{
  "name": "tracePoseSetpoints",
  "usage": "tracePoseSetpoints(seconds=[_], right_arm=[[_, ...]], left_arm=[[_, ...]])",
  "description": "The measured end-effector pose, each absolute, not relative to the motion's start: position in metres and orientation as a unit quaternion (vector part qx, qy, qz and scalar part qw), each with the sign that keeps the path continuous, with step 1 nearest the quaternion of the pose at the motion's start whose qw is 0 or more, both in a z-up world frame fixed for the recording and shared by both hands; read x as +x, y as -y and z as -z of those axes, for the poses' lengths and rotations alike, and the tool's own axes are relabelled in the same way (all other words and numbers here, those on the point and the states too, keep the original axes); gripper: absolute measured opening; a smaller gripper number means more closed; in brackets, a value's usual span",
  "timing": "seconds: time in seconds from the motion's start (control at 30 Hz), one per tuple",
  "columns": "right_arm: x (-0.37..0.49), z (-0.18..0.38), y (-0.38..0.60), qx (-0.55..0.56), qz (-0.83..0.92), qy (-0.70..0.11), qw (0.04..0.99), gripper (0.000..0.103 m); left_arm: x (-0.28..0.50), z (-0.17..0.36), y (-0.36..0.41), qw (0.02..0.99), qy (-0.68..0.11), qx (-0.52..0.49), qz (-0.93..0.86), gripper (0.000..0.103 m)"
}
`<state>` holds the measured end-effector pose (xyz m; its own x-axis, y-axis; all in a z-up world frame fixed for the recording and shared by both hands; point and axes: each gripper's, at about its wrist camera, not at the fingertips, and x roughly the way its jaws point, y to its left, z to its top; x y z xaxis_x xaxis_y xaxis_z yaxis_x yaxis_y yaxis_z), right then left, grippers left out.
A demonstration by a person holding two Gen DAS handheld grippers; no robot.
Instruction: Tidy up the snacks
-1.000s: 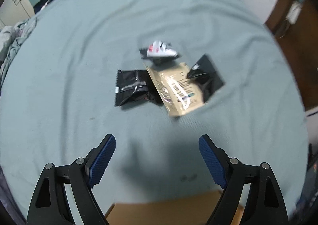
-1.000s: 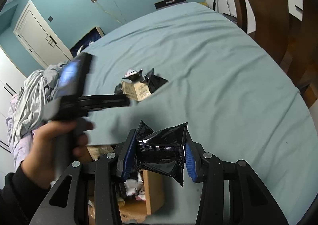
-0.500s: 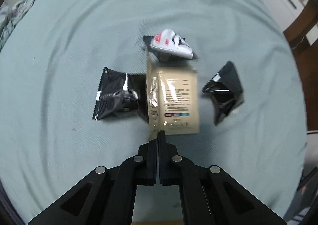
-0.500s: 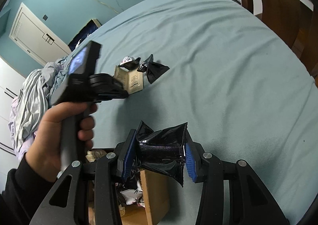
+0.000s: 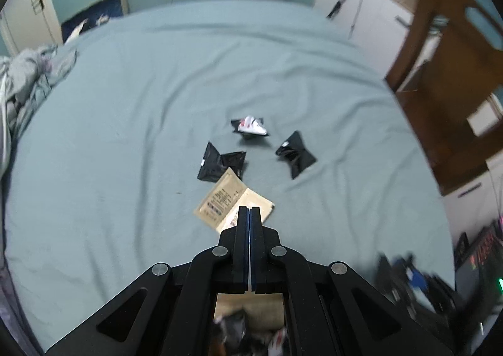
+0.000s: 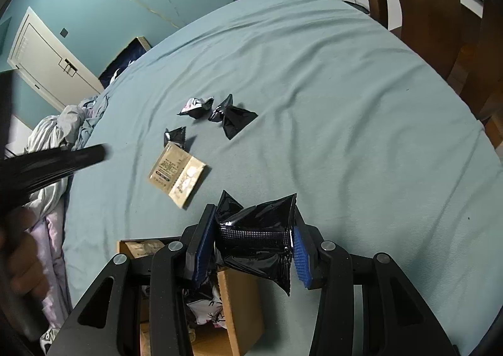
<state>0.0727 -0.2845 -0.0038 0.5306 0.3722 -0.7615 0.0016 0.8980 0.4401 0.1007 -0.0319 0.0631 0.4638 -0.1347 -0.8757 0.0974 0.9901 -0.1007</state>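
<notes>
A tan snack packet (image 5: 231, 203) (image 6: 177, 175) lies flat on the blue-green bed sheet. My left gripper (image 5: 250, 209) is shut, its tips over the packet's near corner; the right wrist view shows the packet apart from the gripper arm (image 6: 56, 161). Beyond lie two black packets (image 5: 220, 162) (image 5: 295, 154) and a white-and-red packet (image 5: 251, 126). My right gripper (image 6: 251, 241) is shut on a black packet (image 6: 257, 238), held above an open cardboard box (image 6: 239, 312) with snacks inside.
The box (image 5: 248, 312) sits at the bed's near edge under both grippers. Crumpled bedding (image 6: 56, 132) lies at the left. A wooden chair (image 5: 452, 79) stands at the right. White cabinets (image 5: 355, 7) are behind.
My left gripper closed from wide open, then drew back toward the box. The tan packet moved nearer and now lies flat on the sheet. My right gripper kept its black packet over the box.
</notes>
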Motion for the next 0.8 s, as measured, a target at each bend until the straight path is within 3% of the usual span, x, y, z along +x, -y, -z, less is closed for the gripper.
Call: tracePoseSetpoints(seconds=[0.3,0.67,0.7,0.73,0.77,0.8], right_arm=[[0.069,0.000,0.285,0.198,-0.106,-0.469,0.854,0.042],[0.059,-0.007,0.281,0.185,-0.120,-0.464,0.858,0.042],[0.058,-0.009,0.282,0.187,-0.122,-0.463,0.858,0.042],[0.058,-0.009,0.281,0.187,-0.123,-0.462,0.858,0.042],[0.058,-0.009,0.281,0.188,-0.125,-0.463,0.857,0.042],[0.058,-0.009,0.280,0.187,-0.124,-0.464,0.857,0.042]], left_arm=[[0.036,-0.097,0.021,0.876,-0.467,0.012,0.123,0.000],[0.025,-0.037,0.012,0.850,-0.514,0.022,0.115,0.003],[0.032,-0.032,0.009,0.845,-0.523,0.021,0.111,0.014],[0.036,-0.029,0.007,0.843,-0.527,0.018,0.108,0.038],[0.042,-0.026,0.003,0.842,-0.530,0.010,0.101,0.054],[0.048,-0.024,-0.002,0.842,-0.531,-0.001,0.093,0.086]])
